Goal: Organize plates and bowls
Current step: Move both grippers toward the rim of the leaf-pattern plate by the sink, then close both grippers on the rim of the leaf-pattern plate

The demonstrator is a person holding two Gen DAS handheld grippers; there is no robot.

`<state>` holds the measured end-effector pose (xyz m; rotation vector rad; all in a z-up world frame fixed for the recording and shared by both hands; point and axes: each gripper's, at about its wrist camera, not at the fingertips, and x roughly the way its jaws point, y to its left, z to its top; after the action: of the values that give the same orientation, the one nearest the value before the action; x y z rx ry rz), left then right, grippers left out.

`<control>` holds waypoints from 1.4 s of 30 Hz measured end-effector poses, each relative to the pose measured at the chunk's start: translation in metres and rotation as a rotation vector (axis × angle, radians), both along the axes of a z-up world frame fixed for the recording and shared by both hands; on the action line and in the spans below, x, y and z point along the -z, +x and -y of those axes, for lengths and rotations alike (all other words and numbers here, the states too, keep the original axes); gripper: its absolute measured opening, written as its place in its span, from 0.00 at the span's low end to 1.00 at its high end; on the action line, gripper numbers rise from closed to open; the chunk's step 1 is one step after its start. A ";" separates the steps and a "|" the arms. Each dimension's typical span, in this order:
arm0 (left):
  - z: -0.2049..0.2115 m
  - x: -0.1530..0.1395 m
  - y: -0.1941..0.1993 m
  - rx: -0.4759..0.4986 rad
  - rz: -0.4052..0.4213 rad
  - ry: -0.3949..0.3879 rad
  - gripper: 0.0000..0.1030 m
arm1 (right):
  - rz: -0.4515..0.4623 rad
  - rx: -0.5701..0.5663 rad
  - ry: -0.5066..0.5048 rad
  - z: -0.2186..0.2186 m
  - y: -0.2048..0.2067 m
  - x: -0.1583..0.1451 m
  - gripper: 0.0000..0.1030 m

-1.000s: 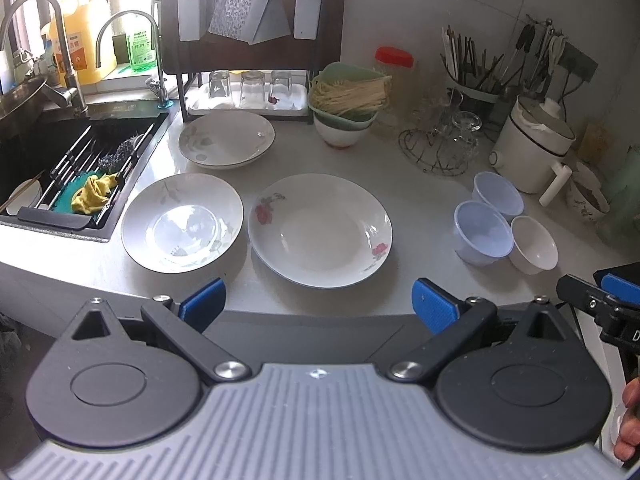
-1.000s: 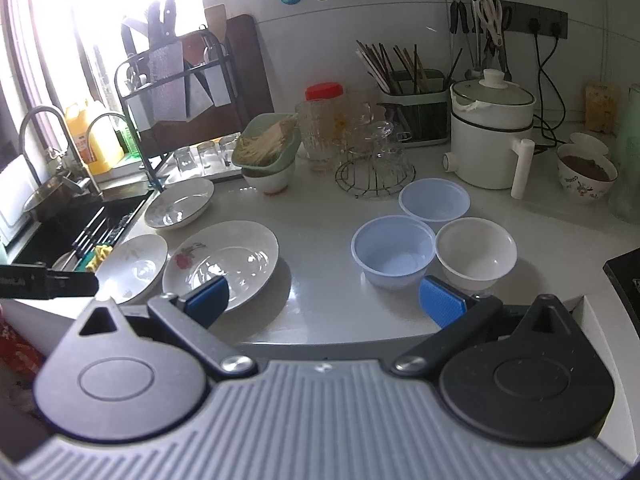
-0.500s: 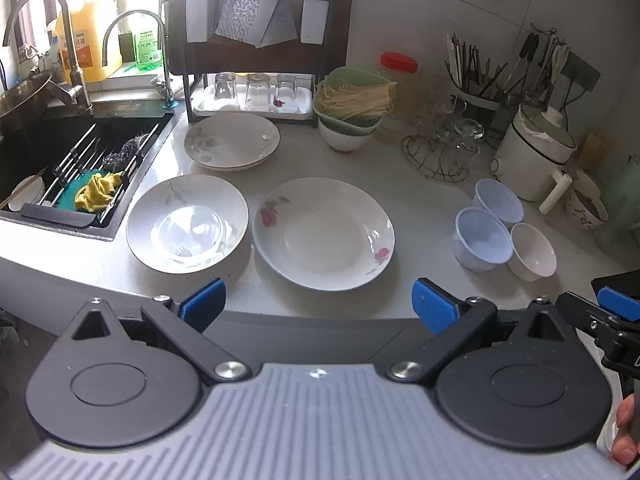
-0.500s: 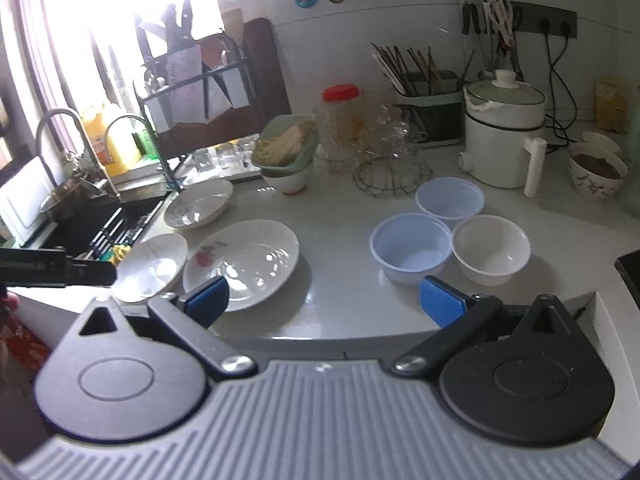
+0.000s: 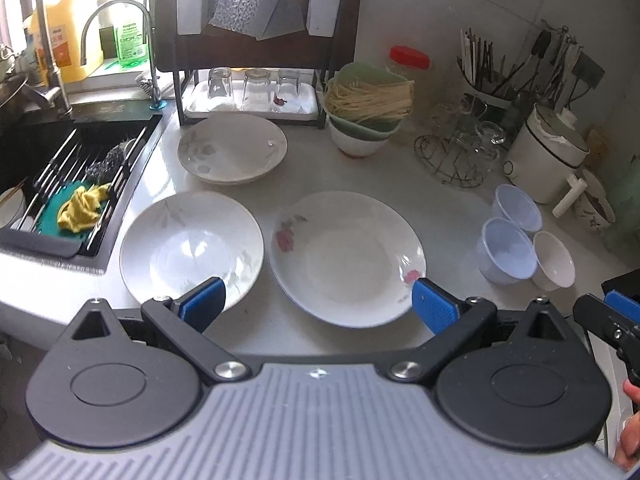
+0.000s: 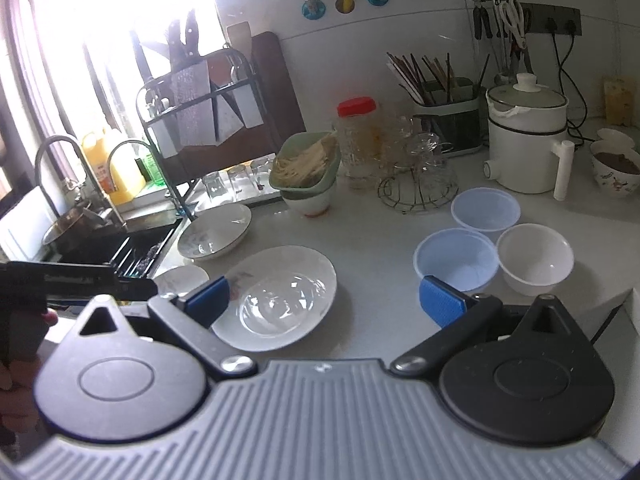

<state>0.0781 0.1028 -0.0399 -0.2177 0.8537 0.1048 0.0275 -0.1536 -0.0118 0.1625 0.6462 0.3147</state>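
Observation:
Three white plates lie on the counter: a flowered plate (image 5: 348, 256) in the middle, a plain plate (image 5: 192, 248) to its left near the sink, and a third plate (image 5: 232, 148) behind them. Two pale blue bowls (image 5: 506, 250) (image 5: 518, 208) and a white bowl (image 5: 554, 254) stand close together at the right. My left gripper (image 5: 318, 306) is open and empty, above the near edge of the flowered plate. My right gripper (image 6: 324, 300) is open and empty, between the flowered plate (image 6: 280, 300) and the blue bowl (image 6: 456, 262).
A sink (image 5: 60, 184) with a rack and yellow cloth is at the left. A dish rack with glasses (image 5: 252, 92), a green bowl of noodles (image 5: 368, 104), a wire glass stand (image 5: 460, 152) and a white cooker (image 5: 548, 160) line the back. A patterned bowl (image 6: 614, 174) stands far right.
Both grippers have moved forward and closer to the counter, so plates and bowls look larger. Both stay open. Nothing on the counter has moved.

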 end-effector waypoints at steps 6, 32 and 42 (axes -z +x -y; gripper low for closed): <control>-0.039 0.001 0.023 0.051 -0.010 -0.011 0.98 | -0.057 -0.004 0.066 -0.039 0.016 0.015 0.97; -0.225 0.095 0.088 0.043 -0.165 -0.140 0.97 | -0.257 -0.042 -0.008 -0.200 0.077 0.075 0.79; -0.263 0.130 0.109 0.141 -0.217 -0.139 0.88 | -0.392 -0.041 0.060 -0.244 0.088 0.109 0.59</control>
<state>0.1875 0.3658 -0.1704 -0.2792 1.0912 -0.0642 0.1155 0.0904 -0.1207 0.2720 1.0292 0.3447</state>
